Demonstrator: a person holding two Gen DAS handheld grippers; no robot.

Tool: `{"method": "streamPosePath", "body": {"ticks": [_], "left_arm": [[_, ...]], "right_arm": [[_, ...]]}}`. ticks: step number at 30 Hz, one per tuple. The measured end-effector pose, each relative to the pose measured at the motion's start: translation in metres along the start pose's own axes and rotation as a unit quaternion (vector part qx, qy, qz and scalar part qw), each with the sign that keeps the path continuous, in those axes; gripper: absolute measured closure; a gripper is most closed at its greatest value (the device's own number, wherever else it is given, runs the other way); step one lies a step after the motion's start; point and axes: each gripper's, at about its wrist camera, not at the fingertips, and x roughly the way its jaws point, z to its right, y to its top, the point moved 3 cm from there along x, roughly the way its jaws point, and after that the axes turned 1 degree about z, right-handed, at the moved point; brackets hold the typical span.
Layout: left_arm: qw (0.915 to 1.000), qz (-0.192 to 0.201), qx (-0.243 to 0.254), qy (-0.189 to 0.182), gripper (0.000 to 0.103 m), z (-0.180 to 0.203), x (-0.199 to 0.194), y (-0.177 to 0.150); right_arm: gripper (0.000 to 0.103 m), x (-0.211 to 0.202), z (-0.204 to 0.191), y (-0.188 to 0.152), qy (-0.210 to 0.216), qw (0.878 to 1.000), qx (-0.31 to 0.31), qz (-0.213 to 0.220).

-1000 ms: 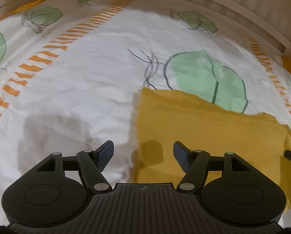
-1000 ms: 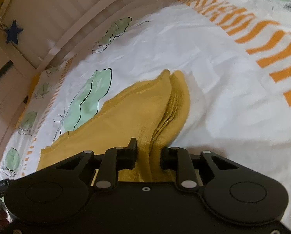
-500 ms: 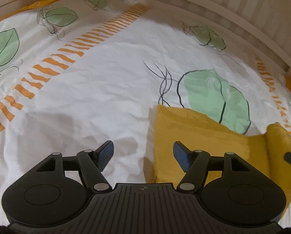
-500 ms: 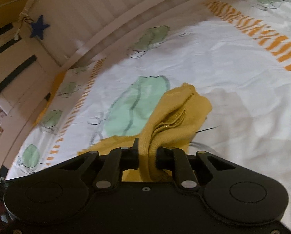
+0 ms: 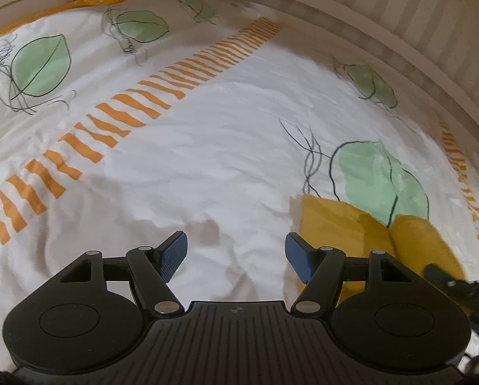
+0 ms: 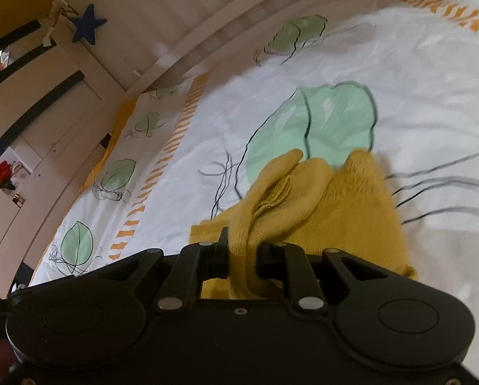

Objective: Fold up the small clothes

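Mid-fold: right gripper [image 6: 242, 258] pinched tight on bunched edge of yellow cloth [image 6: 345, 211], rest lying on bedsheet [image 5: 207, 147]; left gripper [image 5: 236, 252] wide open, empty, beside it. Next: lay edge across, release

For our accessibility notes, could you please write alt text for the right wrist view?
The right gripper is shut on a bunched fold of a mustard-yellow knit garment, lifting it over a white bedsheet printed with green leaves and orange dashes. A white slatted bed rail with a blue star stands behind.
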Motion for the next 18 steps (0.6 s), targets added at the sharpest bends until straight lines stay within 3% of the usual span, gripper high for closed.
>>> {"method": "streamPosePath", "body": {"ticks": [18], "left_arm": [[0.9998,-0.002,-0.020,-0.004,0.037,-0.011,0.000,0.005]], "right_arm": [[0.080,0.054,-0.062,-0.042,-0.051,0.993,-0.104,-0.021]]}}
